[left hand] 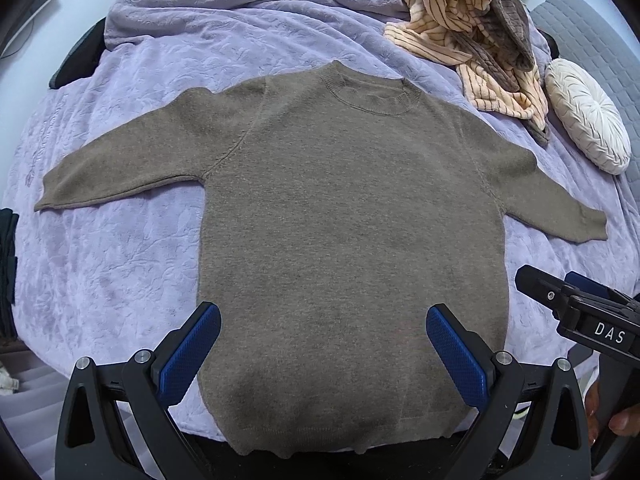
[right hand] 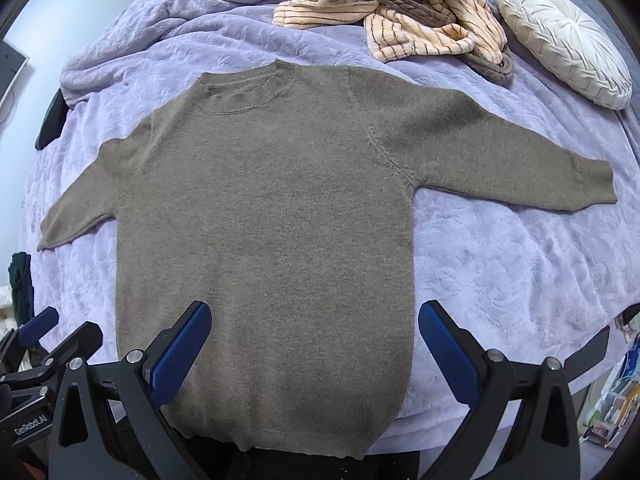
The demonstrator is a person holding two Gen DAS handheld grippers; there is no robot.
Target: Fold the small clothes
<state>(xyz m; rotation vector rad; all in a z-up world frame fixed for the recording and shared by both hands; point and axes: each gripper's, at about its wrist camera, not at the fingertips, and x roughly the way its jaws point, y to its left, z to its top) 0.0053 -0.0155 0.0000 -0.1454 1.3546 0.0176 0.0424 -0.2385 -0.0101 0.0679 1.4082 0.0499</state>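
Observation:
A small brown knit sweater (left hand: 344, 216) (right hand: 264, 208) lies flat on the lavender bed cover, neck away from me, both sleeves spread out to the sides. Its hem hangs slightly over the near bed edge. My left gripper (left hand: 323, 320) hovers open above the lower body of the sweater, blue pads wide apart and holding nothing. My right gripper (right hand: 314, 318) is also open, above the sweater's lower right part, holding nothing. The right gripper (left hand: 576, 304) shows at the right edge of the left wrist view, and the left gripper (right hand: 36, 332) at the lower left of the right wrist view.
A pile of striped cream and grey-brown clothes (left hand: 472, 20) (right hand: 400, 12) lies beyond the sweater's collar. A round white pleated cushion (left hand: 588, 116) (right hand: 564, 36) sits at the far right. The lavender cover (left hand: 120, 264) (right hand: 512, 264) stretches on both sides. A hand (left hand: 616, 416) holds the right gripper.

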